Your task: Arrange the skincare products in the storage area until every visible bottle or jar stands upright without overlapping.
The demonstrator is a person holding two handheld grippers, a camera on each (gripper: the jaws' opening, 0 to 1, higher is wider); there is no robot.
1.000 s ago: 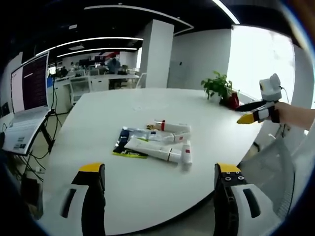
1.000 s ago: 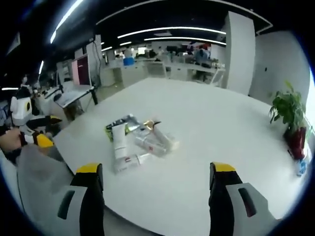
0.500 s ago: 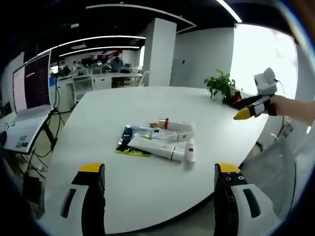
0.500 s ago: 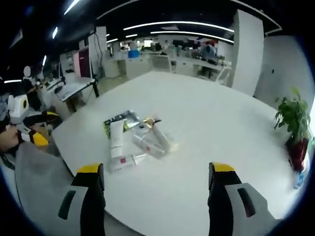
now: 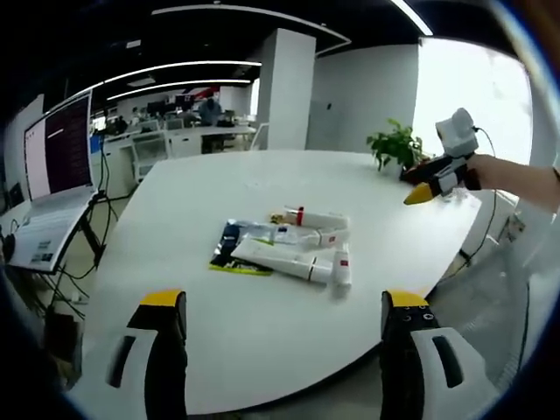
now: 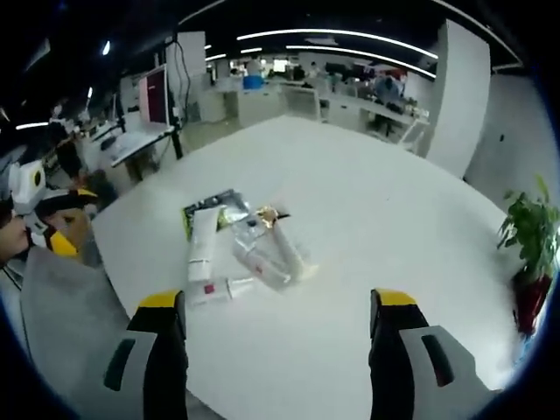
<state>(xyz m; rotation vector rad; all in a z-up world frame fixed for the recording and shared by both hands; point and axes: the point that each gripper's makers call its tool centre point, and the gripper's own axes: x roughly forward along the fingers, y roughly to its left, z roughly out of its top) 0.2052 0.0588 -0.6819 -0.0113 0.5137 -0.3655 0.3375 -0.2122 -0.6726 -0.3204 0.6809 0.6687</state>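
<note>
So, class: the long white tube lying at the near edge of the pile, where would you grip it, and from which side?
Grip the white tube across its middle, coming down from above. It lies flat on the table with its near long side free, while other tubes crowd its far side. The open left gripper faces that free side, so it probably suits best.

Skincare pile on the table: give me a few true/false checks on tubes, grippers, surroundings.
1. The skincare tubes stand upright. False: they lie flat in an overlapping pile.
2. The left gripper is open and holds nothing. True.
3. The right gripper is shut on a tube. False: its jaws are open and apart from the pile.
4. A potted plant sits near the far edge of the white table. True.
5. A dark flat sachet lies partly under the pile. True.
</note>
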